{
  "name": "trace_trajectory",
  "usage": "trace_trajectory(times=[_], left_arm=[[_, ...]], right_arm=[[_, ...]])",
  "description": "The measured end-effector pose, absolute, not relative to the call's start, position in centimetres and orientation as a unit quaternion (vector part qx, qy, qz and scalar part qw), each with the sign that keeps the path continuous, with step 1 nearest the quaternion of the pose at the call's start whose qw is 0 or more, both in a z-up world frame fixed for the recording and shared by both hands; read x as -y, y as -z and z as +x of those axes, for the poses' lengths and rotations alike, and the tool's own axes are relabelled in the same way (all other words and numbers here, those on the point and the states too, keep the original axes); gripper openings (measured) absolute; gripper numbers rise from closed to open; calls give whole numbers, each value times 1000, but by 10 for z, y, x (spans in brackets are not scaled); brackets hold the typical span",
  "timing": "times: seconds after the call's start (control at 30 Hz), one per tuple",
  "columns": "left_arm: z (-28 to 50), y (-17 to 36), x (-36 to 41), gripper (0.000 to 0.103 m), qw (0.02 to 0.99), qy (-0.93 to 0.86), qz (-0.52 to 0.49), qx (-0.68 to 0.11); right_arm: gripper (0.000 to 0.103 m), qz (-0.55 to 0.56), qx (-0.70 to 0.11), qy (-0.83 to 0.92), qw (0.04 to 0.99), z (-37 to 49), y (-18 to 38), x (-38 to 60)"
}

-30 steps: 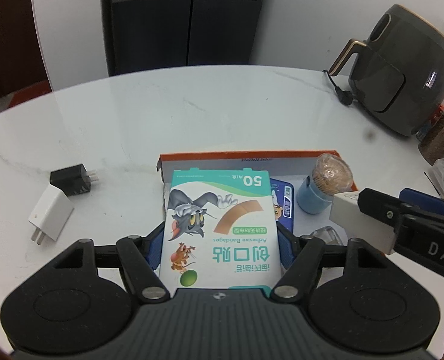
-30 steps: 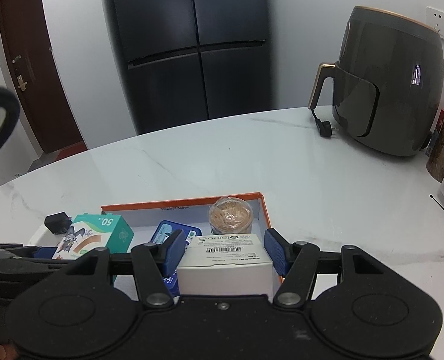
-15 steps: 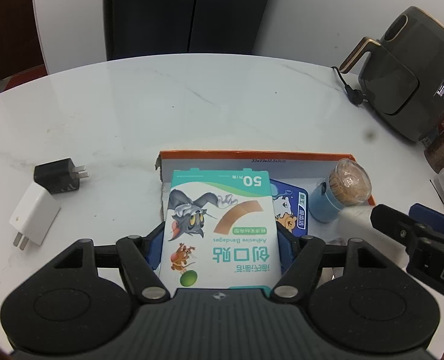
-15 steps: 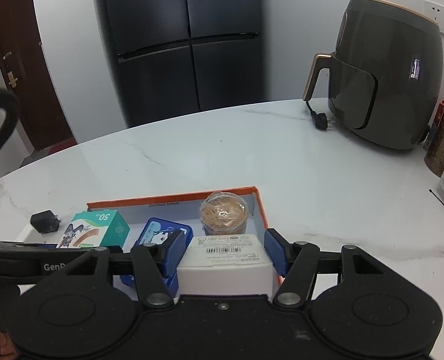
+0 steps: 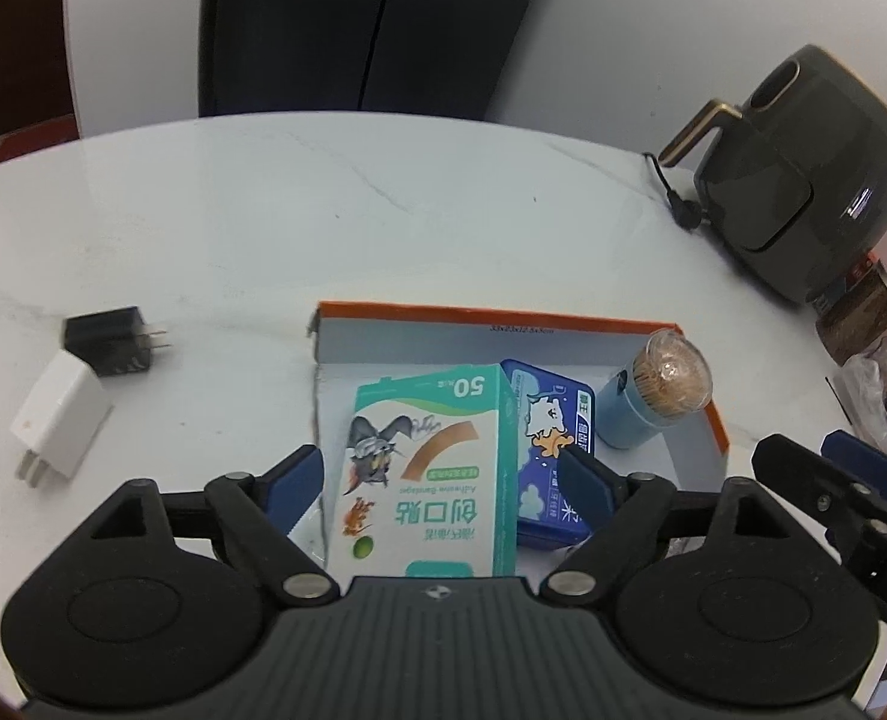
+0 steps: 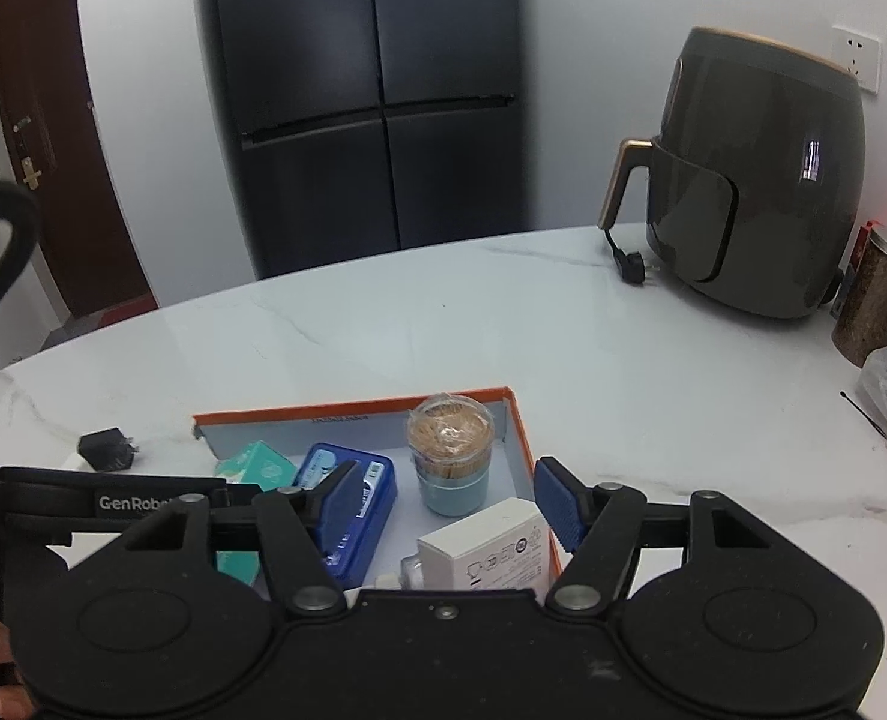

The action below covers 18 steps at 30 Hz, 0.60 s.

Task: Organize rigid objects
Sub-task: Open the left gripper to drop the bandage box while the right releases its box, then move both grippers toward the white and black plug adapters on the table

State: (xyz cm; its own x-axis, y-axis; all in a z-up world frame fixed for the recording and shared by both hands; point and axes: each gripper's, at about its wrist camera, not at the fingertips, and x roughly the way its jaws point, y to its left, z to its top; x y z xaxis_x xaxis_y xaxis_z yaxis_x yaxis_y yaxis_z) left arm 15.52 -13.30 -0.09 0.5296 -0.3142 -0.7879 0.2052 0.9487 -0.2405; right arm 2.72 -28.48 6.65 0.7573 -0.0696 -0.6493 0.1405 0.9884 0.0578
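**In the orange-rimmed tray: both boxes let go**

In the orange-rimmed tray (image 5: 716, 420) on the white desk (image 5: 323, 228), two boxes have just come free. Half a second ago the left gripper (image 5: 443, 477) was clamped on the green bandage box (image 5: 428, 462) and the right gripper (image 6: 446, 495) on the white box (image 6: 491, 546). Now both sets of jaws stand wide apart and hold nothing, with a clear gap on each side of the boxes.

The bandage box lies at the tray's left side, just beside the blue tin (image 5: 554, 450). Its left edge seems to overlap the torn left wall, though I cannot tell whether it sits fully inside. The white box rests tilted in the tray's near right corner, near the toothpick jar (image 6: 449, 456).

That likely leaves two placements done. The black charger (image 5: 110, 339) and the white charger (image 5: 59, 420) lie touching on the desk, left of the tray, probably next to be gathered.
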Motion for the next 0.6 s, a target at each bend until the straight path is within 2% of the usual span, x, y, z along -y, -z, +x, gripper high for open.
trace_trajectory(times=[0.4, 0.6], left_arm=[[107, -34, 85, 99, 890, 95, -83, -439], [91, -58, 48, 99, 901, 56, -97, -418]], right_arm=[[78, 45, -327, 7, 944, 11, -84, 253], [78, 41, -320, -31, 946, 8, -91, 227]])
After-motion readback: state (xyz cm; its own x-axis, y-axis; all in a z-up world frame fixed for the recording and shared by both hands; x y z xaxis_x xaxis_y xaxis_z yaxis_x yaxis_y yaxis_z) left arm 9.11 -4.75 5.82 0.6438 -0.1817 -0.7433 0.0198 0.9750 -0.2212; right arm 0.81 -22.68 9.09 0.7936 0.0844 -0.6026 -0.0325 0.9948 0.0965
